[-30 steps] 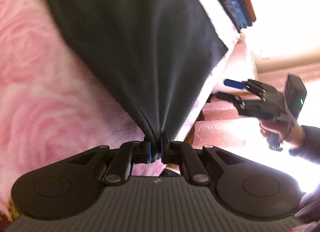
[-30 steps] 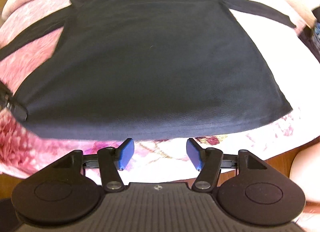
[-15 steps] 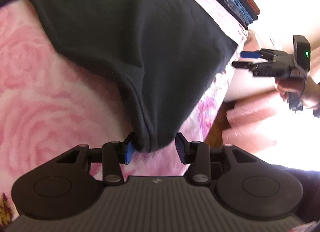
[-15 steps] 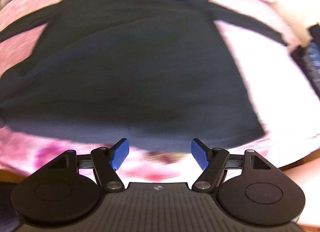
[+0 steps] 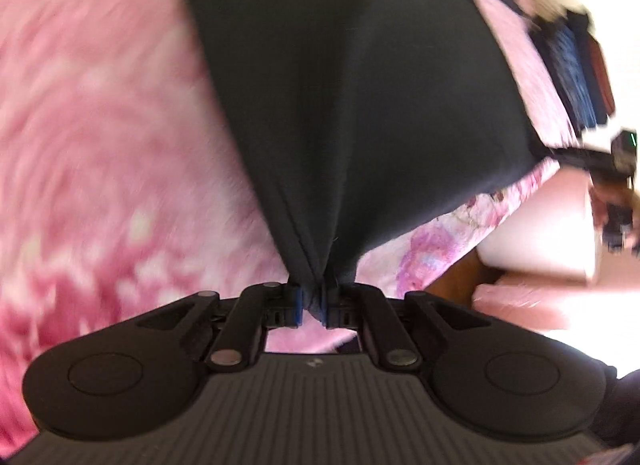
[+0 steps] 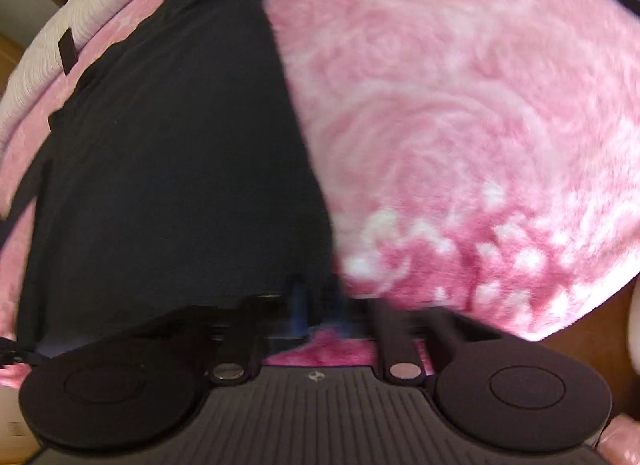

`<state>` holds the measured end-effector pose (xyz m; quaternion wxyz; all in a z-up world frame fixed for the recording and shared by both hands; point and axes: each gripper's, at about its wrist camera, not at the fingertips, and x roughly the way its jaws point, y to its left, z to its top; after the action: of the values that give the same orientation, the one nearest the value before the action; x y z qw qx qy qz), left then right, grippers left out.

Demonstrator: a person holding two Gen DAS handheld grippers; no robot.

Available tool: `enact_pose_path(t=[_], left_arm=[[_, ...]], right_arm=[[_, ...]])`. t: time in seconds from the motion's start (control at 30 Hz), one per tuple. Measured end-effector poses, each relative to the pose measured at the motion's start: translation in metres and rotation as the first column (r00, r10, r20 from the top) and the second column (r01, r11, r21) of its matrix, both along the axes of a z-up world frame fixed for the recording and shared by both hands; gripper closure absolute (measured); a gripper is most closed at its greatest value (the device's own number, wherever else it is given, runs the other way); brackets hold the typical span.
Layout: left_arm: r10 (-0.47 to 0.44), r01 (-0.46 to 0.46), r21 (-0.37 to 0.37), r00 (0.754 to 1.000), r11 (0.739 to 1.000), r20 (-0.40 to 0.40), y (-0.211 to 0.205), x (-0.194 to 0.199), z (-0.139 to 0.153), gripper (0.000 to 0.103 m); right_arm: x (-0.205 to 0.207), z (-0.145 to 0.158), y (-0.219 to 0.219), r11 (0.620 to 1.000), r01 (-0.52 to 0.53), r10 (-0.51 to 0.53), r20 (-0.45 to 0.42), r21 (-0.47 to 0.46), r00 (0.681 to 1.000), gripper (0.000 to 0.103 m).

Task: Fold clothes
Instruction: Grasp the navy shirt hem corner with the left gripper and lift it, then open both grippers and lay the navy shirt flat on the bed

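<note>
Both claws pinched on the black shirt's hem, on the pink bed.

Pink rose blanket (image 6: 460, 125) covers the bed, ahead of and under both claws. Black shirt (image 5: 360, 85) lies spread on it, fanning away from the left claw (image 5: 313, 303), now clamped on a bunched hem corner again after opening half a second ago. Right claw (image 6: 316, 305), wide open and short of the hem before, has swung to the shirt's other hem corner and closed on it; view blurred.
</note>
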<state>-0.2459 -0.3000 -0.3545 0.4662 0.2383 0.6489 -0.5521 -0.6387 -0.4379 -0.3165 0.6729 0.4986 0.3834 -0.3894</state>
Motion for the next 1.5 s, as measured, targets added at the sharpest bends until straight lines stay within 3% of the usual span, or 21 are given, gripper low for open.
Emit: enact_pose_path(t=[0.1,0.23,0.37,0.43,0.5,0.57,0.73,0.9,1.03,1.13,1.3,1.43,1.5], left_arm=[[0.035,-0.033,0.040,0.998,0.999,-0.055,0.001,0.012,0.006,0.098],[0.010,-0.010,0.096,1.000,0.995,0.000,-0.006,0.010,-0.005,0.097],[-0.034,0.025,0.125,0.997,0.992,0.074,-0.012,-0.003,-0.011,0.093],[-0.080,0.064,0.140,0.991,0.988,0.110,-0.014,-0.006,-0.004,0.088],[-0.140,0.115,0.159,0.978,0.981,0.155,-0.014,-0.007,0.006,0.086],[-0.185,0.153,0.164,0.961,0.975,0.208,-0.014,-0.004,0.018,0.079],[-0.131,0.113,0.076,0.941,0.991,0.313,-0.020,0.011,0.057,0.079],[-0.053,0.061,-0.008,0.922,0.998,0.384,-0.024,0.018,0.086,0.074],[0.001,0.029,-0.058,0.889,0.998,0.457,-0.019,0.021,0.105,0.068],[0.024,0.021,-0.084,0.862,0.996,0.506,-0.016,0.033,0.121,0.057],[0.028,0.035,-0.105,0.839,0.994,0.543,-0.017,0.061,0.137,0.049],[0.017,0.082,-0.132,0.790,0.988,0.614,-0.025,0.086,0.149,0.021],[0.024,0.089,-0.149,0.777,0.985,0.629,-0.033,0.100,0.153,0.010]], right_arm=[[-0.008,0.015,-0.007,0.997,-0.068,0.069,-0.011,0.029,0.998,0.100],[-0.001,0.015,-0.018,0.985,-0.170,0.172,-0.056,0.043,0.984,0.100],[0.025,0.006,-0.014,0.946,-0.322,0.321,-0.165,0.020,0.933,0.098],[0.032,0.011,-0.011,0.931,-0.366,0.358,-0.213,0.001,0.909,0.090],[0.036,0.020,-0.009,0.922,-0.385,0.367,-0.258,-0.023,0.894,0.055],[0.038,0.033,-0.010,0.921,-0.383,0.349,-0.284,-0.076,0.893,0.054],[0.059,0.061,-0.022,0.893,-0.408,0.363,-0.234,-0.188,0.902,0.054],[0.101,0.075,-0.029,0.853,-0.463,0.429,-0.182,-0.241,0.885,0.054],[0.134,0.089,-0.033,0.812,-0.507,0.477,-0.173,-0.290,0.862,0.051],[0.156,0.096,-0.040,0.784,-0.529,0.502,-0.169,-0.325,0.848,0.047],[0.202,0.118,-0.045,0.774,-0.519,0.492,-0.169,-0.364,0.854,0.038],[0.236,0.134,-0.041,0.789,-0.482,0.423,-0.233,-0.381,0.876,0.034],[0.251,0.144,-0.040,0.815,-0.428,0.337,-0.281,-0.391,0.899,0.018]])
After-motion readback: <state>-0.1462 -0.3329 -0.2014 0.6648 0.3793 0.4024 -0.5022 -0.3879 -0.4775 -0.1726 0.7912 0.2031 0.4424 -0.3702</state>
